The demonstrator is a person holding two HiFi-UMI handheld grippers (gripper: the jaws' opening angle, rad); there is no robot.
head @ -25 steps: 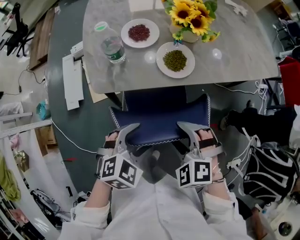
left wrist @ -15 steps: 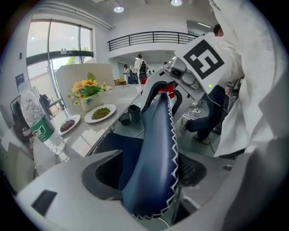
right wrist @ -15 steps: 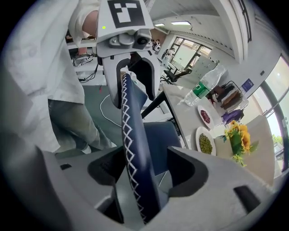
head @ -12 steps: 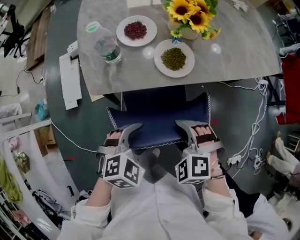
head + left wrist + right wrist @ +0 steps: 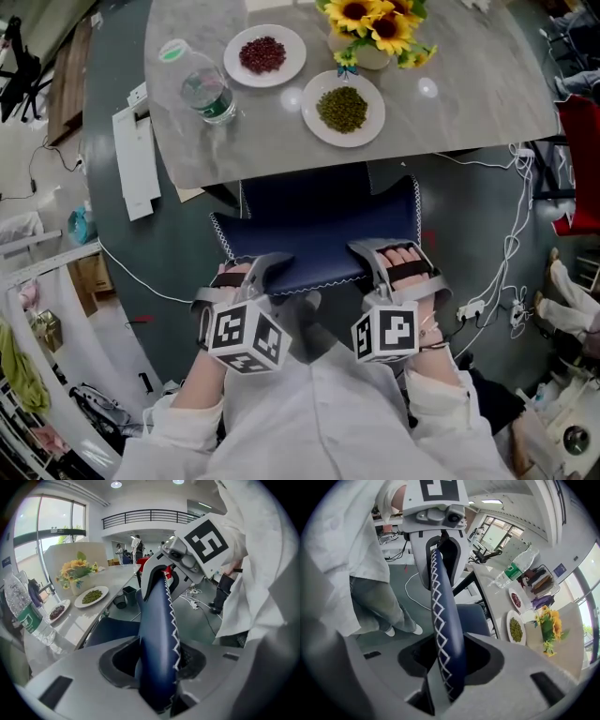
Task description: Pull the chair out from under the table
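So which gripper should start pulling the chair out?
Neither alone: the left gripper and right gripper have just been closing on the chair backrest, one near each end. Pull with both.

The chair (image 5: 319, 230) is shut in on the far side by the table (image 5: 469, 103) and on the near side by the person's body (image 5: 319, 422). Floor (image 5: 183, 246) is left free at the left; cables (image 5: 512, 239) are strewn at the right.
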